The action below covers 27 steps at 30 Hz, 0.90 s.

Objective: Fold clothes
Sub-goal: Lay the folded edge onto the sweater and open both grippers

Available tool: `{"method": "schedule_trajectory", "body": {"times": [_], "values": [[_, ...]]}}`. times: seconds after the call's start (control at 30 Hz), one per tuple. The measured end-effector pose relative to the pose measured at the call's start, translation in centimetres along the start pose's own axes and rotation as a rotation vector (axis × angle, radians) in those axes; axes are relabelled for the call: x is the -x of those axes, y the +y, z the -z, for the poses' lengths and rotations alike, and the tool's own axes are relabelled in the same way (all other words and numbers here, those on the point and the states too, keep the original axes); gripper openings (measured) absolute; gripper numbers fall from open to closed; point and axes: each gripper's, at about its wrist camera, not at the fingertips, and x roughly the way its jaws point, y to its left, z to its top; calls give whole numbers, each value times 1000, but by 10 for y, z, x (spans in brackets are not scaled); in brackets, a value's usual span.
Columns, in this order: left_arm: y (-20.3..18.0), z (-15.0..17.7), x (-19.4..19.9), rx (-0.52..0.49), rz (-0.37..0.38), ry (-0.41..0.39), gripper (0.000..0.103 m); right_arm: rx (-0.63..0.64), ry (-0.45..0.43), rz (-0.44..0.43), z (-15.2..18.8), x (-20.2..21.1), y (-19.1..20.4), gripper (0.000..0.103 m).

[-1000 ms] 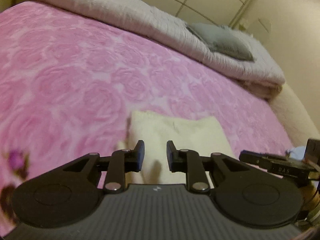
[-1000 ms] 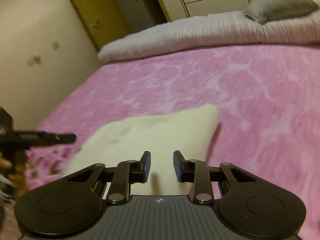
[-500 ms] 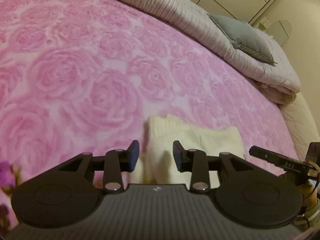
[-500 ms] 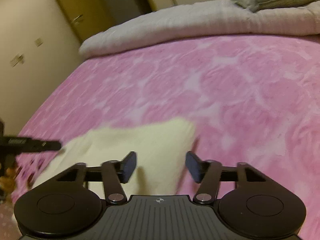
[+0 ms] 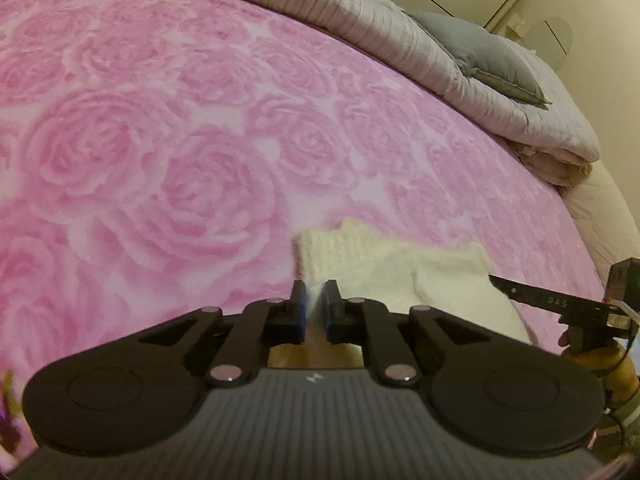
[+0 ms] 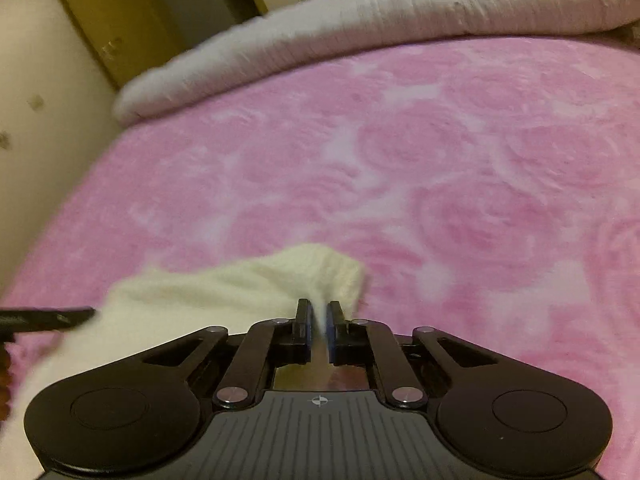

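Observation:
A cream knitted garment (image 5: 400, 276) lies on the pink rose-patterned bedspread (image 5: 180, 140), near its front edge. My left gripper (image 5: 315, 296) is shut on the garment's left corner, with fabric pinched between the pads. In the right wrist view the same garment (image 6: 240, 292) spreads to the left, and my right gripper (image 6: 318, 316) is shut on its right corner. The right gripper shows at the right edge of the left wrist view (image 5: 560, 304); the left gripper's finger shows at the left edge of the right wrist view (image 6: 44, 318).
A rolled grey-pink duvet (image 5: 400, 36) with a grey pillow (image 5: 488, 60) lies along the far side of the bed. A cream wall (image 6: 40, 120) and a yellow wardrobe (image 6: 116, 20) stand beyond the bed's left side.
Both grippers were open over the garment and have closed on its corners. Both views have tilted down toward the bedspread, and the garment's corners are bunched up.

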Motion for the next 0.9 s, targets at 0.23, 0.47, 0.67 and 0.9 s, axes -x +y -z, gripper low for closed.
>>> {"method": "schedule_trajectory", "body": {"times": [0.23, 0.47, 0.67, 0.9], "values": [[-7, 0, 7, -8, -36, -19, 11, 55, 19, 55, -3, 8, 13, 10], [-22, 13, 62, -17, -147, -101, 9, 113, -44, 121, 6, 57, 28, 38], [-59, 62, 108, -53, -71, -67, 9, 164, -75, -19, 69, 126, 66, 38], [-86, 117, 109, -136, -160, -66, 13, 105, -15, -15, 137, 126, 90, 38]]}}
